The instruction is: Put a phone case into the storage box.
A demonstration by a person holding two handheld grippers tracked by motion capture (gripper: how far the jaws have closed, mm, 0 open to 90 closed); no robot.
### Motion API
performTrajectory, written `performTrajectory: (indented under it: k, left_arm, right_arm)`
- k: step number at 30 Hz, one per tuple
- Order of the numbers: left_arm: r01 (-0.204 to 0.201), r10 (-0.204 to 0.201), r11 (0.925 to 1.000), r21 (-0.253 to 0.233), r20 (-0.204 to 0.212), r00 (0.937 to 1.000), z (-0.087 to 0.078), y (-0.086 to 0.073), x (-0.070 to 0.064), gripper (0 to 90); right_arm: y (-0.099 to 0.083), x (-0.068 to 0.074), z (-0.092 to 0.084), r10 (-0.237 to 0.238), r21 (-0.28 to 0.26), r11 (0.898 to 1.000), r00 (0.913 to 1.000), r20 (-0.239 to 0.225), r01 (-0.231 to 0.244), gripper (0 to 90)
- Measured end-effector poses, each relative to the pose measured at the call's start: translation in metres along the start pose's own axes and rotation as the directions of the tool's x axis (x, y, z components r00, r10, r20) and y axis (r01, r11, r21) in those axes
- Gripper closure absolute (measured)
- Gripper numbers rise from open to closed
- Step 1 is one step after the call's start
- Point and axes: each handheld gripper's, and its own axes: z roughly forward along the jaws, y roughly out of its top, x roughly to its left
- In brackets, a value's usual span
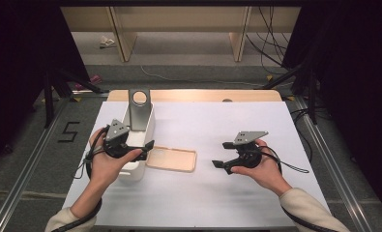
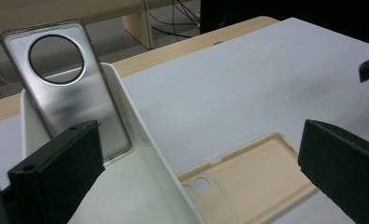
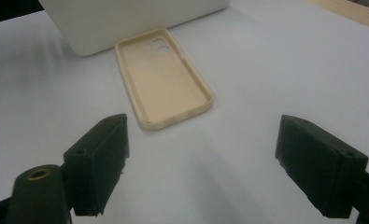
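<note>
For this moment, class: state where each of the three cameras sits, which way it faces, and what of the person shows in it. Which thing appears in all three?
High view: above the person's side, looking forward and down on the white table; forearms, left gripper and right gripper show.
Left gripper view: rides that gripper, facing the grey phone case leaning in the white bin; black fingers show.
Right gripper view: rides that gripper, facing the beige phone case; its fingers show.
Shared: the beige case, lying flat beside the bin.

Beige phone case (image 1: pixel 171 159) lies open-side up beside white bin (image 1: pixel 141 170).
</note>
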Motion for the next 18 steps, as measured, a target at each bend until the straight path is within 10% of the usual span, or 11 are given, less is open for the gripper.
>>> performTrajectory:
  k: [18]
  left_arm:
    - [-0.065, 0.069, 0.9966, -0.050, 0.092, 0.9933, -0.018, -0.027, -0.012, 0.0]
  right_arm:
    - [0.000, -0.002, -0.002, 0.004, -0.005, 1.000, 1.0000, 0.003, -0.004, 18.4]
